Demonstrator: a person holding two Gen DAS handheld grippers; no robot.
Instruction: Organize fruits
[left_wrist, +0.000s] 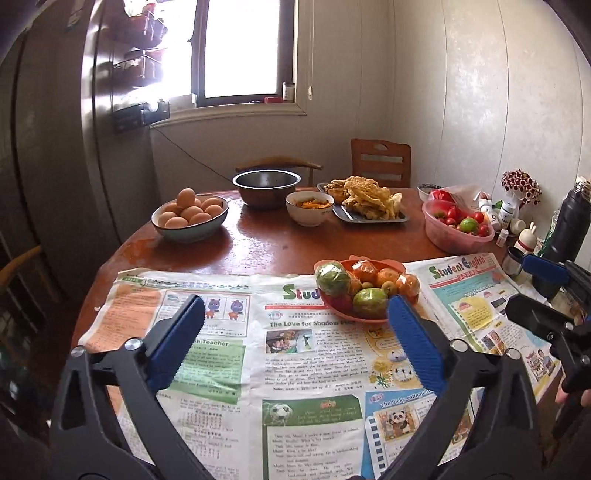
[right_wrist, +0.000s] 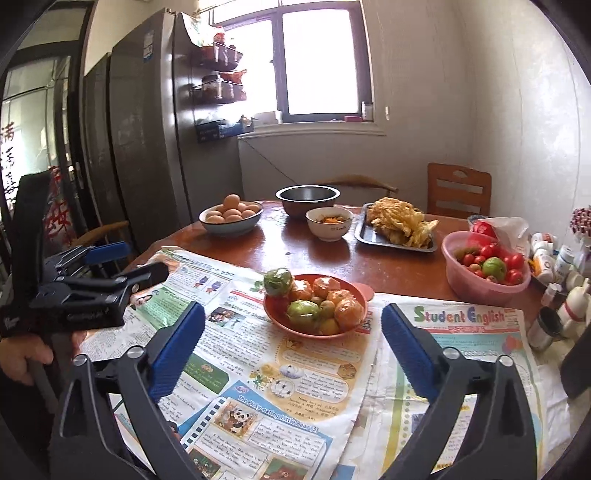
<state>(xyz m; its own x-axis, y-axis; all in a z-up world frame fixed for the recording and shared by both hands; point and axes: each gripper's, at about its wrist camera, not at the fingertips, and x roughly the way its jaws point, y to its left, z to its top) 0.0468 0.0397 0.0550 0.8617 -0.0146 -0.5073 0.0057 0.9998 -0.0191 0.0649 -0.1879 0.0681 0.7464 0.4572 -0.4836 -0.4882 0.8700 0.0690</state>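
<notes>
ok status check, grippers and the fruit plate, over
Left gripper open, empty; right gripper open, empty. Orange fruit plate full, untouched, on the newspaper. Nothing between the jaws and the plate.

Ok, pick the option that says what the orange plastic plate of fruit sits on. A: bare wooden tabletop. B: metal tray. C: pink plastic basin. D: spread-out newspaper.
D: the orange plastic plate of fruit rests on the spread-out newspaper with printed pages showing all around it, while the metal tray and the pink plastic basin stand apart, farther back on the table.
</notes>
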